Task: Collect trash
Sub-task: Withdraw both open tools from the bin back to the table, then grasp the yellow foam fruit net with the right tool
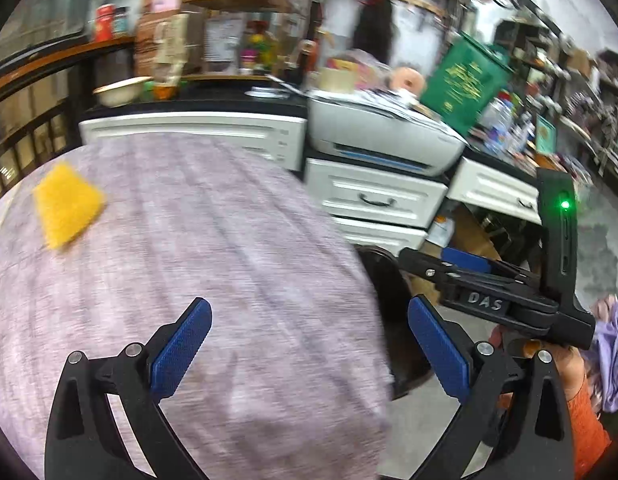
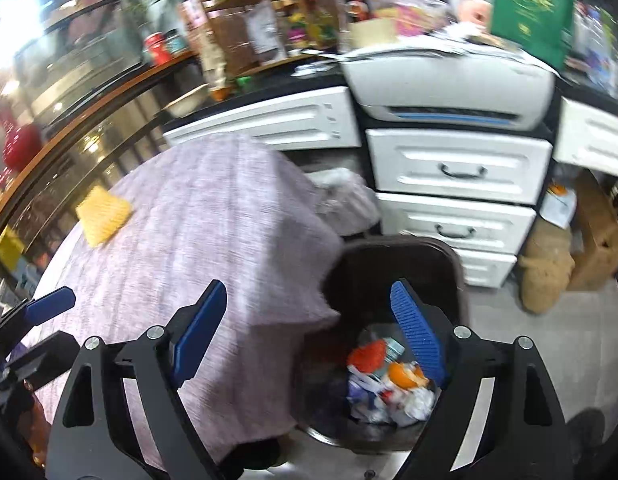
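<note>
Both grippers gape wide and empty: the left gripper [image 1: 309, 344] over the cloth-covered table [image 1: 229, 240], the right gripper [image 2: 309, 332] above a dark bin [image 2: 393, 264]. Trash [image 2: 389, 392] lies in the bin's bottom, just below the right fingers; a yellow sponge [image 1: 67, 206] sits far across the table.

Left gripper [image 1: 309, 344] and right gripper [image 2: 309, 332] jaws spread wide.

— What sort of place is this?
— A cluttered small shop or home office: a printer [image 2: 449, 84] atop white drawers [image 2: 457, 172] at the far right, crowded wooden shelves [image 1: 237, 0] behind, a cloth-covered table [image 1: 189, 240] near.
</note>
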The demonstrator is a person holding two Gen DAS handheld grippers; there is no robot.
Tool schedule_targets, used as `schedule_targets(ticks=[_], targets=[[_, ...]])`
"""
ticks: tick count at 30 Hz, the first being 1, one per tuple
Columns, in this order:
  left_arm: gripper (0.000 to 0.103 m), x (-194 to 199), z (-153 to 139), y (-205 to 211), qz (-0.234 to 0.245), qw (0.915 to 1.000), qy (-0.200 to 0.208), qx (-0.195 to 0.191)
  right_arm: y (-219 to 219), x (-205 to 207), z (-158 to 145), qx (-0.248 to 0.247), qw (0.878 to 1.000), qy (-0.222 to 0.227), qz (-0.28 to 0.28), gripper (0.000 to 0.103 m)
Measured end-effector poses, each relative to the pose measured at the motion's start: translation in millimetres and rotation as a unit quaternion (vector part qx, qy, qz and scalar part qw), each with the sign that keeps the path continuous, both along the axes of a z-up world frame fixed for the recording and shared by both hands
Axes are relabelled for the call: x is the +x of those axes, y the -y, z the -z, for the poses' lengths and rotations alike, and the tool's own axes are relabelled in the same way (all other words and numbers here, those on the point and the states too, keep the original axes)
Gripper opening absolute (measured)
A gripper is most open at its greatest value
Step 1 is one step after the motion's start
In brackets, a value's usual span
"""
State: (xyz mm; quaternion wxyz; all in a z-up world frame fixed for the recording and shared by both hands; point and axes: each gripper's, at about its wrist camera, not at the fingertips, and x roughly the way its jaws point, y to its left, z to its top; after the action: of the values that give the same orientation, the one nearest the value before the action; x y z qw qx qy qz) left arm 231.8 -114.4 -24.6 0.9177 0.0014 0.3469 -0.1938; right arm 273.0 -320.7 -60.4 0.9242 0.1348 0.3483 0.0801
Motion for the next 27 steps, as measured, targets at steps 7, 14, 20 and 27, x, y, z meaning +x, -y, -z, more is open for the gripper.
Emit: schedule_targets(ticks=[7, 14, 20, 27], targets=[[0.097, 4.3, -4.8, -82.4, -0.076, 0.9969, -0.004, -0.020, -72.1, 24.1, -23.5, 0.010, 0.996, 0.001, -0.094, 0.083], [0.097, 14.0, -0.9, -161.2, -0.179, 0.9838, -0.007, 0.008, -169.3, 48.4, -41.3, 0.011, 0.980, -0.010, -0.200, 0.084], [0.097, 18.1, 3.5, -213.9, -0.238, 0.9709, -0.021, 0.012, -242.6, 70.1, -40.7, 0.004, 0.970, -0.019, -0.244, 0.083], [0.097, 24.2, 4.5, -251.9, -0.287, 0.9574, -0.034, -0.001, -300.1, 97.3, -38.2, -0.025, 0.966, -0.027, -0.255, 0.083]])
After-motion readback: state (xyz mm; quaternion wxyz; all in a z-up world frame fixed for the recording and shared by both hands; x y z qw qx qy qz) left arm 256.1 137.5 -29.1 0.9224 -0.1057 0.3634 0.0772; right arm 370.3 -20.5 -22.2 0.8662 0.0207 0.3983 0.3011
